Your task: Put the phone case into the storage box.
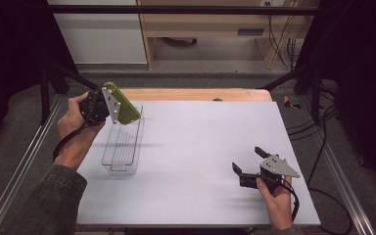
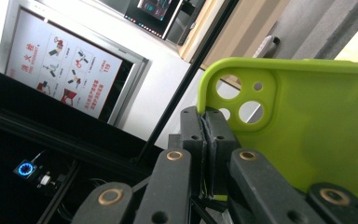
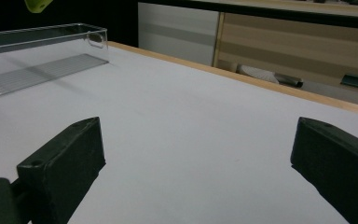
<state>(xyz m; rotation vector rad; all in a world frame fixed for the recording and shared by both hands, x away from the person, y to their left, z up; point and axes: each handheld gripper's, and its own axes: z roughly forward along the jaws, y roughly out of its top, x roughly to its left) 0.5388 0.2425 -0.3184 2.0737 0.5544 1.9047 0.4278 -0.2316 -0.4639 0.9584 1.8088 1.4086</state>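
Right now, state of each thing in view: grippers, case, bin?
Left gripper: shut on the lime-green silicone phone case, raised over the bin.
Lime-green silicone phone case: held off the table, tilted, camera cutouts visible.
Clear rectangular plastic bin: upright on the table, empty.
Right gripper: open, holds nothing, low over the white table.

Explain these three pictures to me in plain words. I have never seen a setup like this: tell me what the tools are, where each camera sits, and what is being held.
A person stands at a white table with a hand-held two-jaw gripper in each hand. The high view looks down from above. The other two cameras ride on the grippers, looking along their black jaws. The left gripper is shut on the edge of a lime-green phone case, holding it above a clear plastic bin. The right gripper rests low over the table with its jaws wide apart and nothing between them.
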